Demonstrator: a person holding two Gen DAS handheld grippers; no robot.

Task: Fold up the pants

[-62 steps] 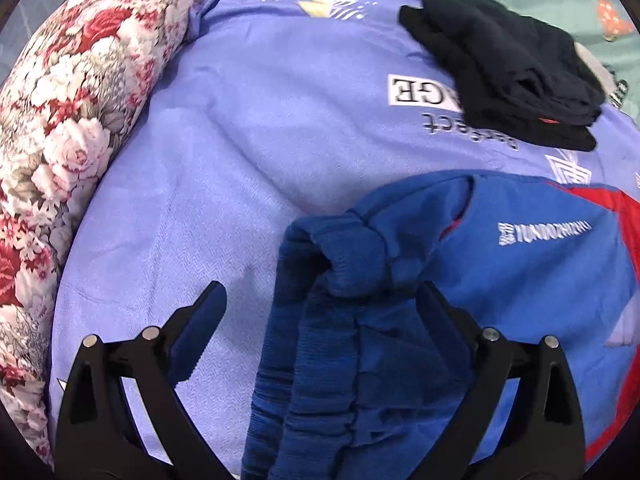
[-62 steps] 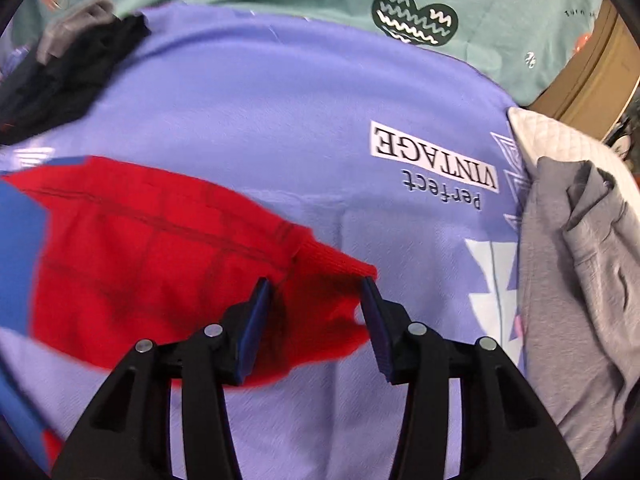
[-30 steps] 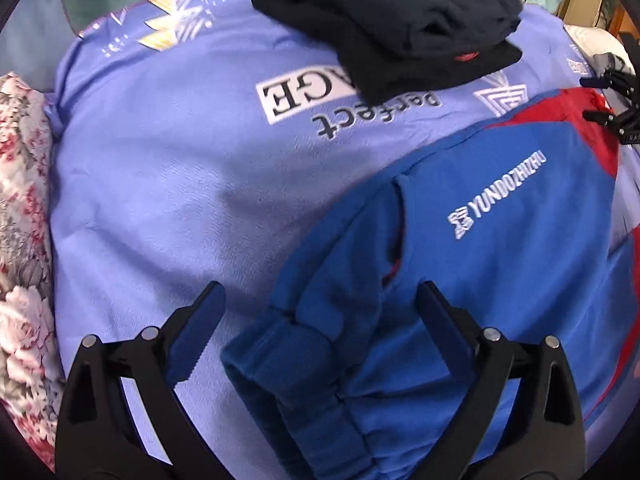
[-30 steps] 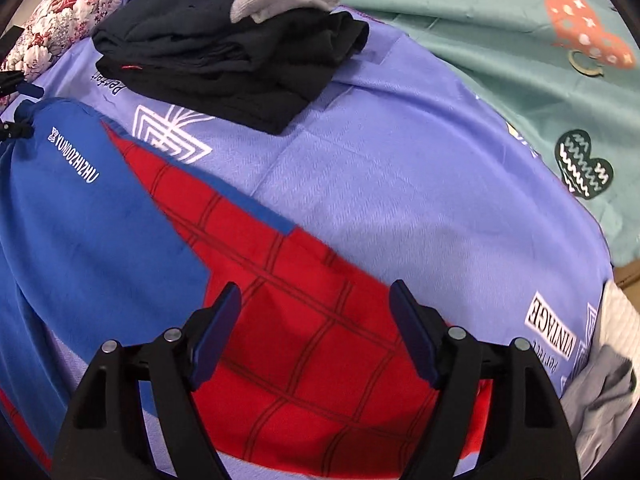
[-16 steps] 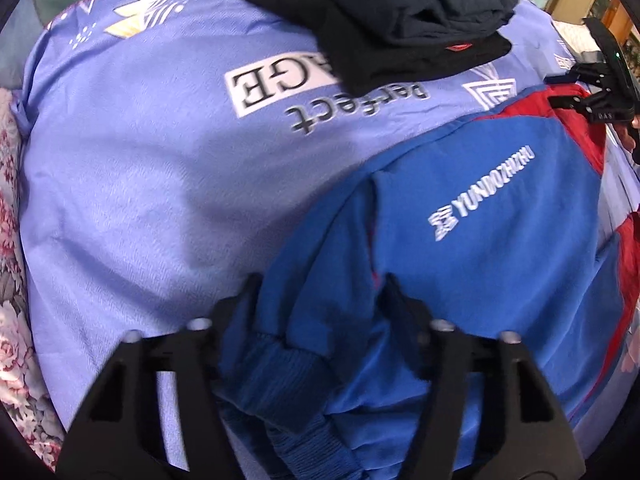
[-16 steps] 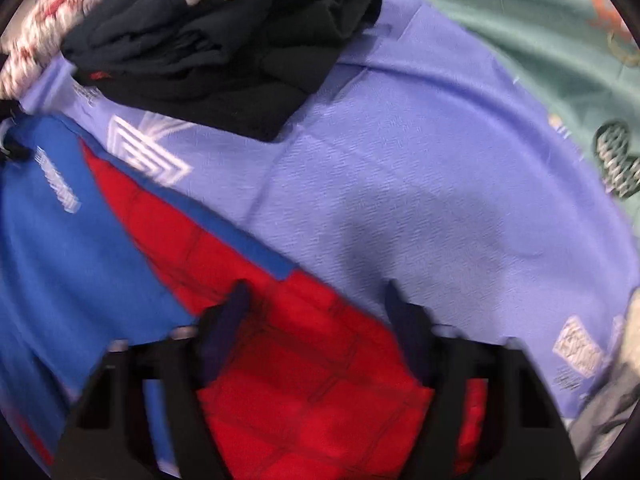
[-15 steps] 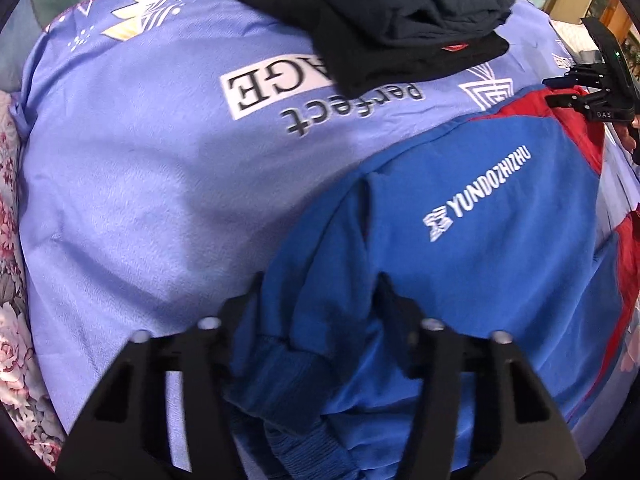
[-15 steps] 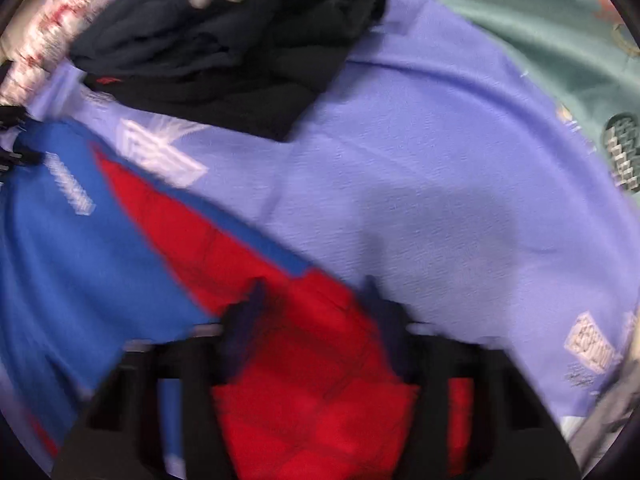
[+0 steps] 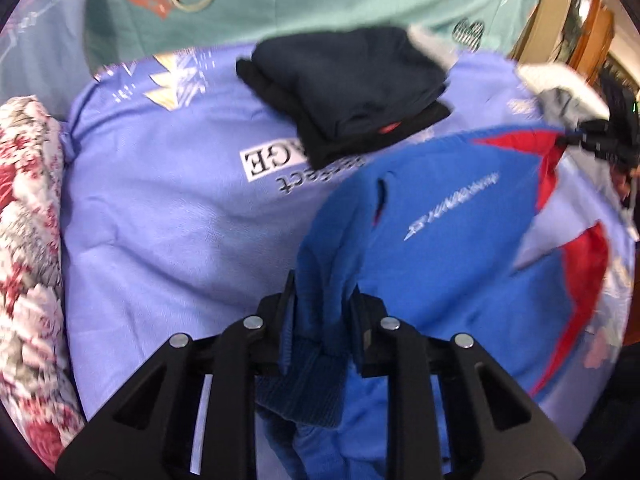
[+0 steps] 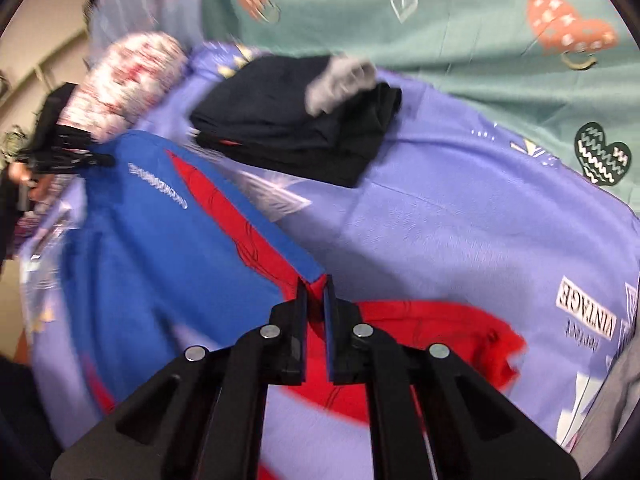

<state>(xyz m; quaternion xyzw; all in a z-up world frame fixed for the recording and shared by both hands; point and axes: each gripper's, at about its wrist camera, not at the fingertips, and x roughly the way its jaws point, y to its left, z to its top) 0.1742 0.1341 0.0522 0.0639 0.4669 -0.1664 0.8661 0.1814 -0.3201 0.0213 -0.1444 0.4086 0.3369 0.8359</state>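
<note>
Lavender printed bedspread point(image 9: 168, 208) over a mint heart-print sheet point(image 10: 460, 28), floral red-and-white bolster point(image 9: 28, 216) along one side. Blue and red pants point(image 9: 460, 248) spread across the bedspread. Folded black clothes pile point(image 9: 352, 88) just beyond. Left gripper point(image 9: 322, 300) clamped on the ribbed blue waistband; right gripper point(image 10: 314, 292) pinched on the red leg edge.

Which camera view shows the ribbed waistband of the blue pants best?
The left wrist view: the left gripper is shut on the ribbed waistband of the blue pants, close up. In the right wrist view that end is far, blurred, with the waistband hidden at the left gripper.
</note>
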